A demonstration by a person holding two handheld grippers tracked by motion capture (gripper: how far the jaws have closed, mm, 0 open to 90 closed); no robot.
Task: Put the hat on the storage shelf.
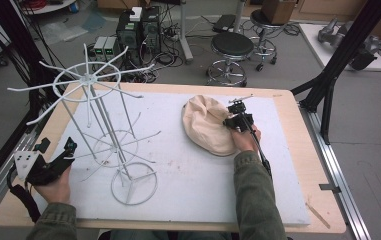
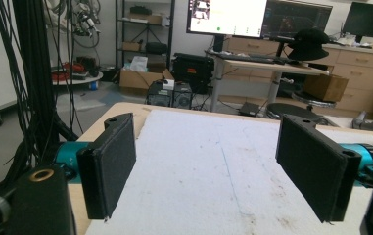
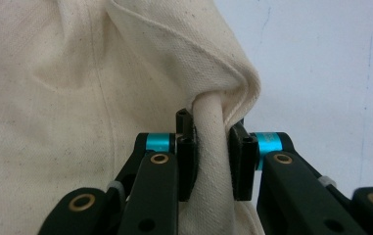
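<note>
A cream cloth hat [image 1: 205, 125] lies on the white mat [image 1: 188, 170] right of centre. My right gripper [image 1: 232, 121] sits at the hat's right edge, shut on a bunched fold of the cream cloth [image 3: 212, 147], which its black pads [image 3: 188, 152] squeeze from both sides. A white wire rack [image 1: 95, 120] with spreading arms and ring bases stands on the left half of the mat. My left gripper [image 1: 58, 150] rests near the table's left edge, left of the rack, open with nothing between its pads [image 2: 113, 161]; it looks along the bare mat [image 2: 213, 166].
The wooden table edge [image 1: 305, 165] frames the mat. Black frame posts [image 1: 343, 55] stand at the right and cables at the left. Stools [image 1: 232, 55] and computer boxes [image 1: 138, 30] sit on the floor beyond the table.
</note>
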